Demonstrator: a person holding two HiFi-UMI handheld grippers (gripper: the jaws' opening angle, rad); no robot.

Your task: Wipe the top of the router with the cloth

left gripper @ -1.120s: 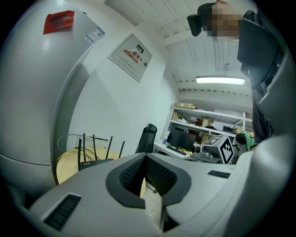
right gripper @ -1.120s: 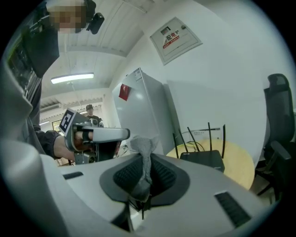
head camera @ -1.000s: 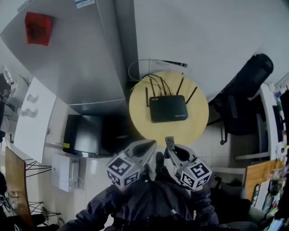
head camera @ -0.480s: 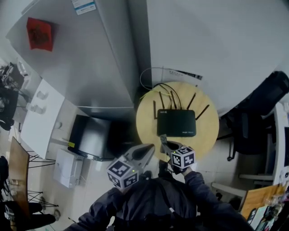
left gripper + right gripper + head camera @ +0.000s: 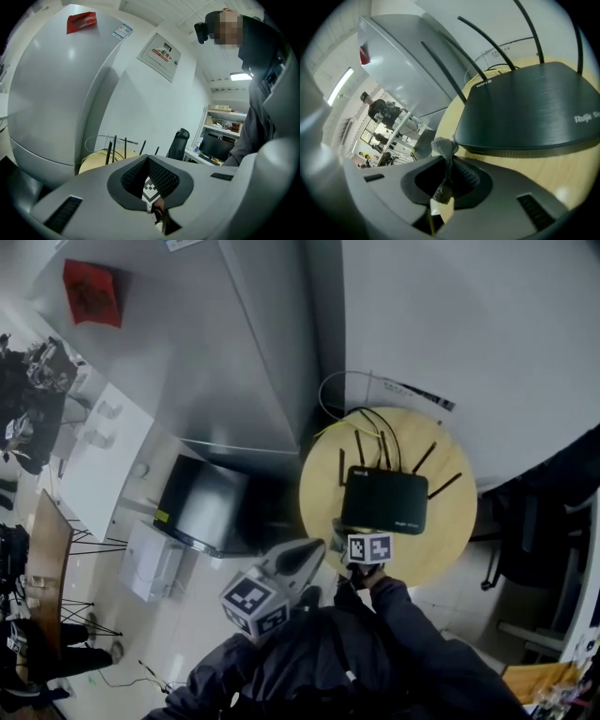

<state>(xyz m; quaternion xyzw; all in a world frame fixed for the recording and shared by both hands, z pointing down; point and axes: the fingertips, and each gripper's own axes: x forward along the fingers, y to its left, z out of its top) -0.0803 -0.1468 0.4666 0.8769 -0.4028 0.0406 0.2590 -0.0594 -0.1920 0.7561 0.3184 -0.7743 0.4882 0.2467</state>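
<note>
Small crumpled grey cloth (image 5: 444,148) held at the edge of the flat black plastic router (image 5: 384,501); the top is not yet wiped.

Head view: the router, with its thin antennas raised, lies on the round pale wooden table (image 5: 452,538). The right gripper (image 5: 347,536) sits at the router's near edge, and the left gripper (image 5: 309,555) hangs further back from the router, off the table.
Left gripper view: its jaws are pressed together at the tips with nothing between them, pointing towards the router's antennas.
Right gripper view: its jaws are clamped on the cloth. The cloth's tuft pokes out just beside the router's near corner, lower than its top face and not resting on it.
Judging from this, the cloth is in hand and brought up to the router, and the whole wipe across the top remains.
</note>
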